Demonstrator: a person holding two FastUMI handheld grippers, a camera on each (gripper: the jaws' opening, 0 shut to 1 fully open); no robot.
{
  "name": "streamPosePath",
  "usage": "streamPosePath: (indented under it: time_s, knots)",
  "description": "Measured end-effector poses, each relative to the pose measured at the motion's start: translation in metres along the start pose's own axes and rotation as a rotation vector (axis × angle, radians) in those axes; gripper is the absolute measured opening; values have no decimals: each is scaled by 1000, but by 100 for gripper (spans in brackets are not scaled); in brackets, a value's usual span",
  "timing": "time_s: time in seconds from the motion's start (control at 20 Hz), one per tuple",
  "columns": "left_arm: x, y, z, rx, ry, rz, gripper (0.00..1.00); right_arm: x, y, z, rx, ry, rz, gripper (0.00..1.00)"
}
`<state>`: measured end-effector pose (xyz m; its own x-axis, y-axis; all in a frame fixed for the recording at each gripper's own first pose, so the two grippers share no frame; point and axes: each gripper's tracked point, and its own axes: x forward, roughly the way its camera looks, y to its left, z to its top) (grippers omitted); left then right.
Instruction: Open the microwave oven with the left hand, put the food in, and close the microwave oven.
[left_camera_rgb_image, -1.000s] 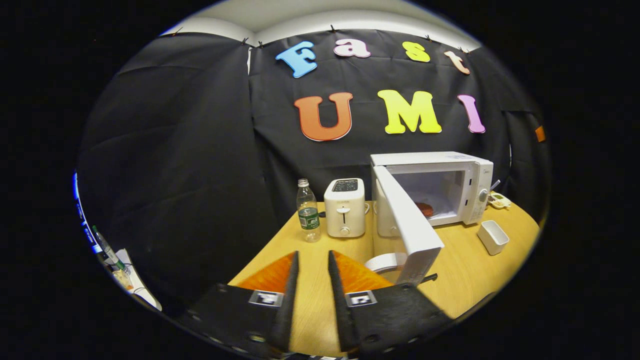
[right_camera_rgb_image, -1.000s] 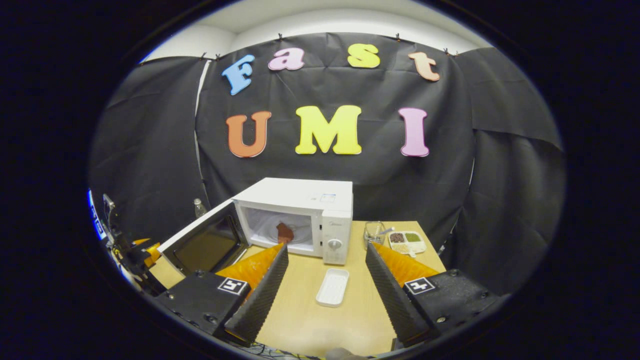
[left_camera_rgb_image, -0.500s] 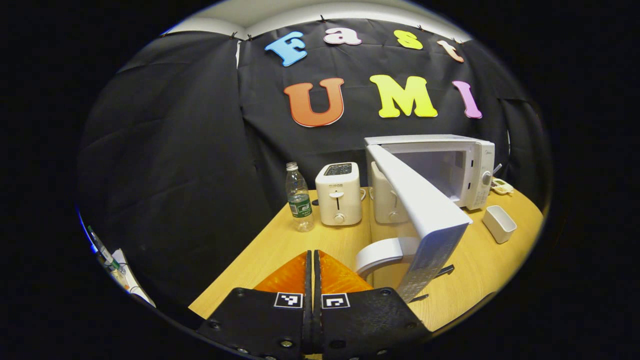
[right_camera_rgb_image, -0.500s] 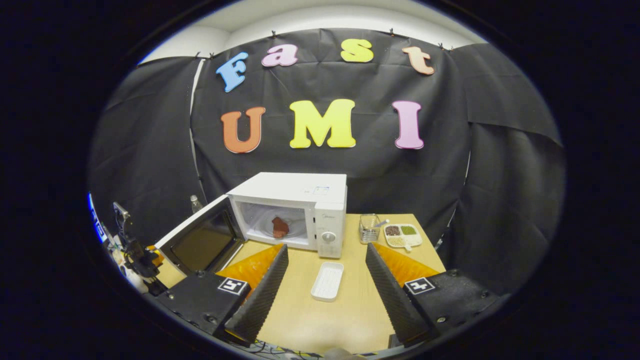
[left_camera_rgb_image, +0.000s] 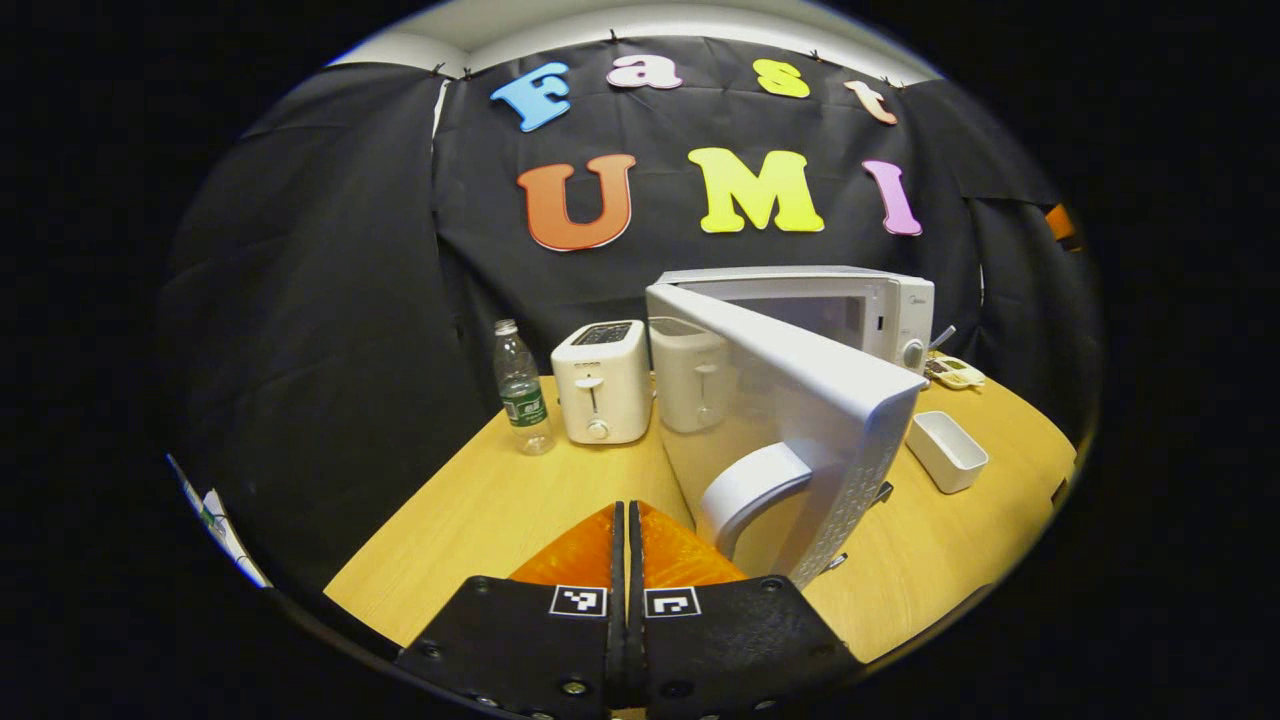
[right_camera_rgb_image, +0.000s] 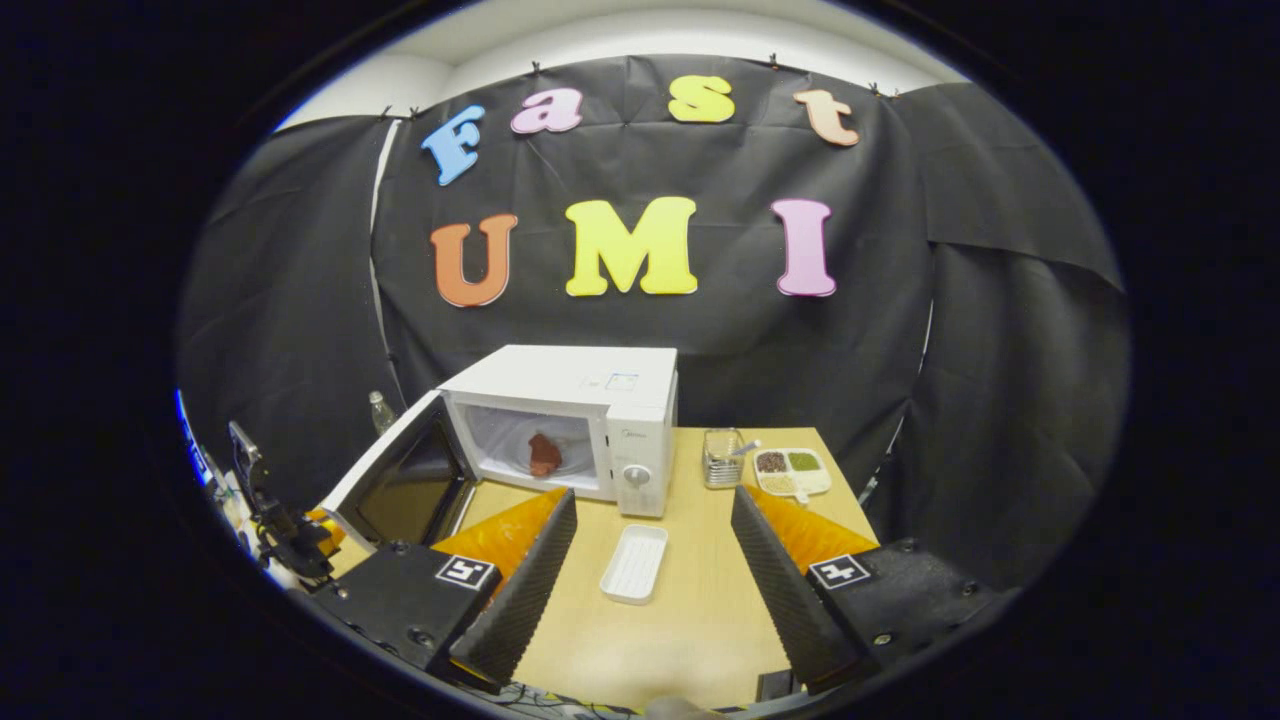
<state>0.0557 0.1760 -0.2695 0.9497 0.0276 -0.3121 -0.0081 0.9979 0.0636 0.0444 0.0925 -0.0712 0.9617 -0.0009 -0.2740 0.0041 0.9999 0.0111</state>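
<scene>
In the left gripper view, my left claw (left_camera_rgb_image: 627, 540) is pinched fully together, its orange fingers touching along their length with nothing between them. Just ahead and to the right of its tips stands the microwave door (left_camera_rgb_image: 800, 400), partly swung toward the oven, with its curved white handle (left_camera_rgb_image: 750, 490) nearest me. My fingers look just beside the door's outer face, but I cannot tell whether they actually touch it. To the left of the door, farther off, stand a white toaster (left_camera_rgb_image: 600, 382) and a water bottle (left_camera_rgb_image: 522, 390); a white tray (left_camera_rgb_image: 946, 452) sits beyond the door's free edge on the table (left_camera_rgb_image: 480, 520). If I push from here, I think the narrow closed tips could skid off the smooth door or catch under the handle, so the door stops short of latching.

In the right gripper view, my right claw (right_camera_rgb_image: 650, 560) is spread wide and holds nothing. Ahead and to its left the microwave (right_camera_rgb_image: 570, 420) stands with its door ajar, and the food (right_camera_rgb_image: 544, 454), a reddish lump, lies inside the cavity. The white tray lies between my fingers, farther forward. A hard shove on the door might shift the whole oven, and a weak one leaves it ajar.
</scene>
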Motion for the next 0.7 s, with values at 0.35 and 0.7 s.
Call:
streamPosePath:
  time_s: [0.35, 0.7]
  knots:
    - [18, -90, 15, -2, -19, -124, 0, 10, -28, 8, -21, 3, 12, 99]
    - [63, -163, 44, 11, -52, -214, 0, 30, -66, 13, -18, 11, -1, 99]
